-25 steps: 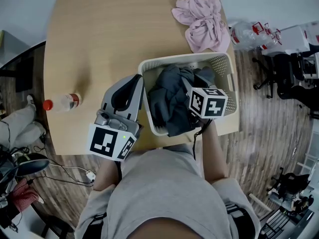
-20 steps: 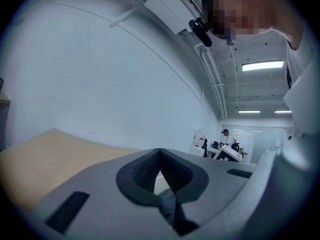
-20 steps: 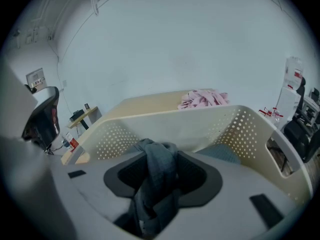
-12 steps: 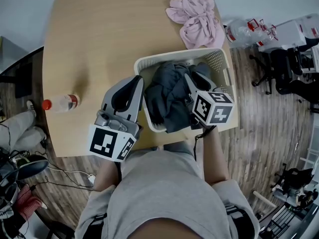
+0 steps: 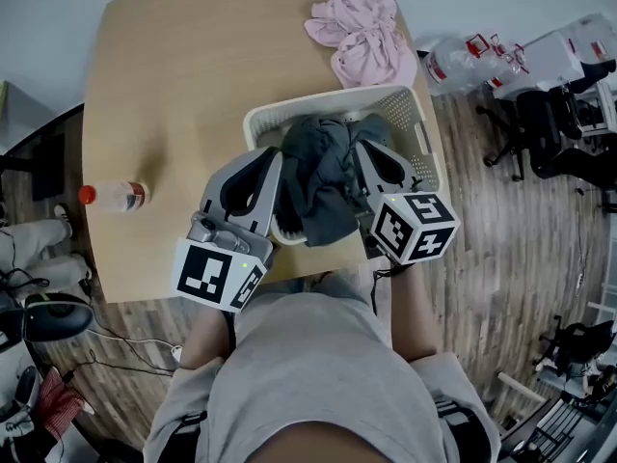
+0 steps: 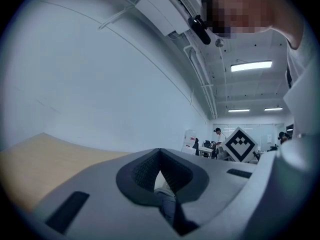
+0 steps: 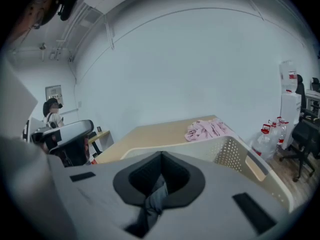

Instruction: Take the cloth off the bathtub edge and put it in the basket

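- Two grips on the grey cloth [image 5: 323, 177] in the basket [image 5: 417, 114]: left claw [image 6: 161, 181] is clamping it, right claw [image 7: 159, 179] has just been closing on it.
- I'm worrying the part overhanging the near rim is dragging it onto the worktop [image 5: 164, 95].

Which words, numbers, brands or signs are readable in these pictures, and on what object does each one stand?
No text can be read in any view.
Label on the bottle on the table: too small to read.
Red and white labels on the water jugs beside the table: blurred, unreadable.
Left marker cube and right marker cube: black and white square patterns only, no letters or numbers.
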The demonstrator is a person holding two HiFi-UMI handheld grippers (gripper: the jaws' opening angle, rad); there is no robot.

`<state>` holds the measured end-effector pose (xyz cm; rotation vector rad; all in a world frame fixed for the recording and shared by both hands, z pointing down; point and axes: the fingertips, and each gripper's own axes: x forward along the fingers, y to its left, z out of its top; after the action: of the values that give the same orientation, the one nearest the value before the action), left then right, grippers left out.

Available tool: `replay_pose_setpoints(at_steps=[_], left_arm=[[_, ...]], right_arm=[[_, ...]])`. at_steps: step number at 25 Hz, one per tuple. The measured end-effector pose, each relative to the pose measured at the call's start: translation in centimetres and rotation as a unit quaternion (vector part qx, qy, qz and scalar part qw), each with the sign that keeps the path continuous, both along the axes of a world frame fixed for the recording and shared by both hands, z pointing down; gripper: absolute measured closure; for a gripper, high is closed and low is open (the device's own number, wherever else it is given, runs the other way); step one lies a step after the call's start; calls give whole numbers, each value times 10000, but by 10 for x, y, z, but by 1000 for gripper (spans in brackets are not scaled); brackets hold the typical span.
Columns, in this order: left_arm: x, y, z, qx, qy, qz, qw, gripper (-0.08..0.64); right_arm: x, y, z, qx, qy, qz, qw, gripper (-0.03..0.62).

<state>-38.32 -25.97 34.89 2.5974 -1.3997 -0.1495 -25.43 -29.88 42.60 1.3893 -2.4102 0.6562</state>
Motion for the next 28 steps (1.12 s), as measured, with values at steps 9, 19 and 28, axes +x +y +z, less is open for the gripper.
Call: replay_pose_setpoints(at_steps=[9,19,28], left_arm=[[57,31,-19,151,-124,263,9995,545],[99,64,-50,476,-215,393,9979,546],[130,83,-71,731,-320,436,9959,546]], right_arm=[[25,38,-49,582,-258,-149,9979,583],[59,77,-97,1175,-398,-158,9921,583],[87,104,-134,1741,-321,-186,9840,583]])
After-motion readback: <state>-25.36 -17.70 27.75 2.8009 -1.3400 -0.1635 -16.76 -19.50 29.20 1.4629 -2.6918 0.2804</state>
